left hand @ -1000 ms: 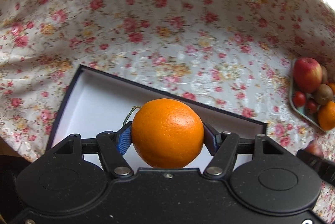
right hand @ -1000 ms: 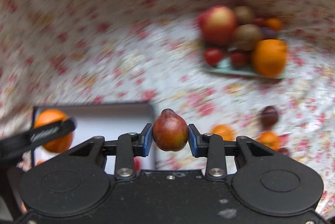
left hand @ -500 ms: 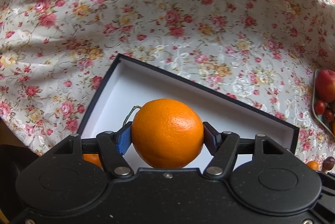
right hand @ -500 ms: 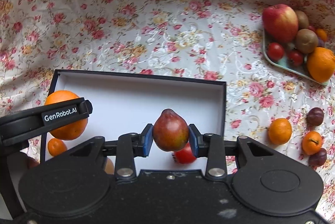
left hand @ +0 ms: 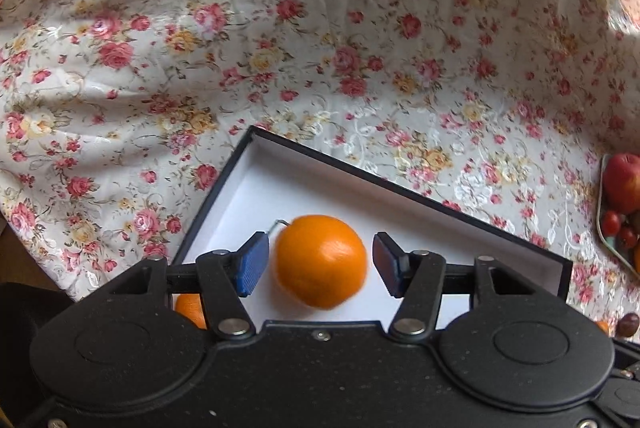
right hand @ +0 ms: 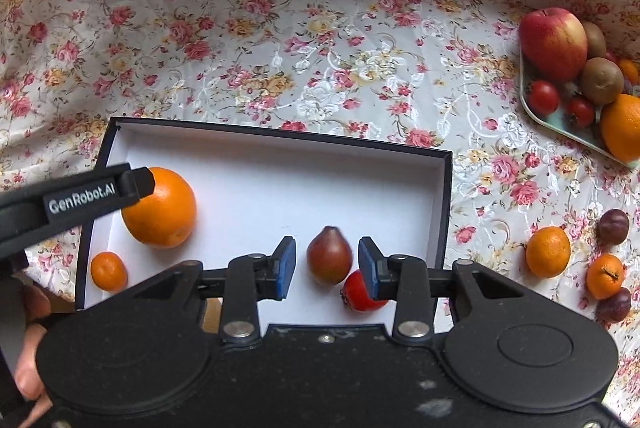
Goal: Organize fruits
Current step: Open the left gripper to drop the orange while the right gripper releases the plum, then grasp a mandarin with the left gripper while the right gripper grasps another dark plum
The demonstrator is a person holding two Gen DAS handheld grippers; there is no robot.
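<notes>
"GenRobot.AI" on left tool [right hand: 136, 184]

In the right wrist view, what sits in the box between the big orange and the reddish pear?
Nothing: bare white box floor separates the big orange from the reddish pear, as the right wrist view shows.

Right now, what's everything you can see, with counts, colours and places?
Black cardboard box with white inside: 1, centre of cloth.
Large orange: 1, in box, left.
Small mandarin: 1, orange, box's near-left corner.
Reddish-brown pear: 1, in box, between open jaws.
Red tomato: 1, in box, beside pear.
Pale green tray: 1, far right, piled with fruit.
Loose fruits: five, orange and purple, right of box.
Floral tablecloth: 1, underneath everything.
Left hand-held gripper: open.
Right hand-held gripper: open.
</notes>
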